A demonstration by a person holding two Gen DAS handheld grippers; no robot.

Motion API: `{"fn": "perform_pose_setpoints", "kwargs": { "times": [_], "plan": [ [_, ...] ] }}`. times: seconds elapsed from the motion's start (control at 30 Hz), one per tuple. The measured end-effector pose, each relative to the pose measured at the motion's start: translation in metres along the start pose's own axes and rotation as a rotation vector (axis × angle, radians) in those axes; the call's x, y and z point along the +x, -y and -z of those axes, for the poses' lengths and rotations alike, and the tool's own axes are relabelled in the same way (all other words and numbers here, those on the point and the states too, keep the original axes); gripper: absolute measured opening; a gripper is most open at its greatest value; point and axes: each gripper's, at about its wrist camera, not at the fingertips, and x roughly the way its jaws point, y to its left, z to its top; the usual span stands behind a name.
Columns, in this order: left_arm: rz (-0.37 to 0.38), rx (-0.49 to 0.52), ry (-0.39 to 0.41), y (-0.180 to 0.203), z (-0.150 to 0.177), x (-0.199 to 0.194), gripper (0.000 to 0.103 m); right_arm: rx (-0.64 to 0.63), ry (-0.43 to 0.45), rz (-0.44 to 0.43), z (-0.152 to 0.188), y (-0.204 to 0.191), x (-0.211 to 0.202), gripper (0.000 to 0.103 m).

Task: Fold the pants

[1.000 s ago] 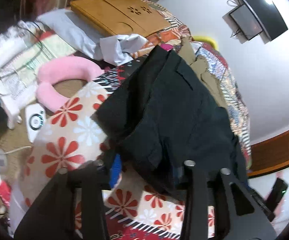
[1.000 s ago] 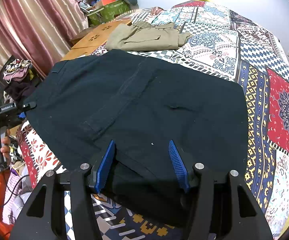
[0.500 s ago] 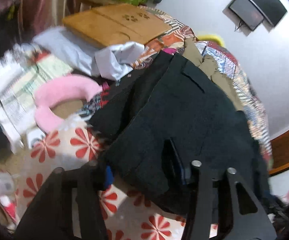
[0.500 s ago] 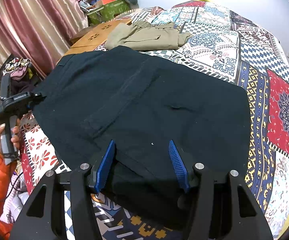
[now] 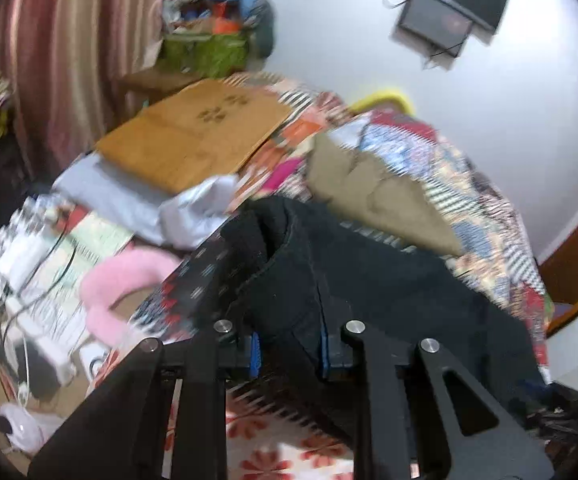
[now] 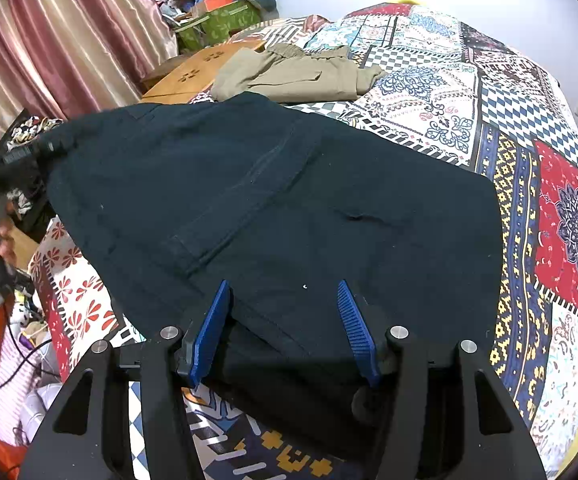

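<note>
Dark navy pants [image 6: 273,208] lie spread across the patchwork bed. My right gripper [image 6: 285,320] sits at their near edge with its blue pads apart, the cloth lying between and under them. My left gripper [image 5: 287,350] has closed on a bunched fold of the same pants [image 5: 329,276] and lifts it off the bed's left edge. It also shows in the right wrist view [image 6: 45,148], pulling the far left corner up and out.
Folded khaki pants [image 6: 293,74] lie on the quilt [image 6: 529,184] beyond the dark pair. A wooden lap desk [image 5: 193,136], a pink neck pillow [image 5: 117,284], cables and clutter sit left of the bed. A green box [image 6: 221,22] stands by the curtain.
My left gripper closed on the pants' edge and rose, dragging that corner up and toward the head of the bed. My right gripper stayed put.
</note>
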Motion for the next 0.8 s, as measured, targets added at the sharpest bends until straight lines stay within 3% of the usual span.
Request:
{"fn": "perform_pose_setpoints", "kwargs": {
  "times": [0.23,0.43,0.57,0.67,0.8],
  "plan": [
    [0.104,0.173,0.074,0.079,-0.029,-0.030,0.020,0.000,0.004,-0.013,0.001,0.000,0.001,0.054],
    [0.208,0.267,0.091,0.149,-0.038,-0.045,0.020,0.017,0.044,-0.025,0.001,0.007,-0.017,0.053],
    [0.263,0.332,0.089,0.192,-0.034,-0.047,0.020,0.040,0.101,0.026,0.008,0.023,-0.043,0.053],
    [0.304,0.370,0.072,0.219,-0.025,-0.046,0.020,0.065,0.084,0.054,0.015,0.038,-0.043,0.053],
    [0.375,0.399,0.021,0.248,-0.008,-0.039,0.020,0.122,0.070,0.007,0.026,0.052,-0.034,0.053]
  ]
}}
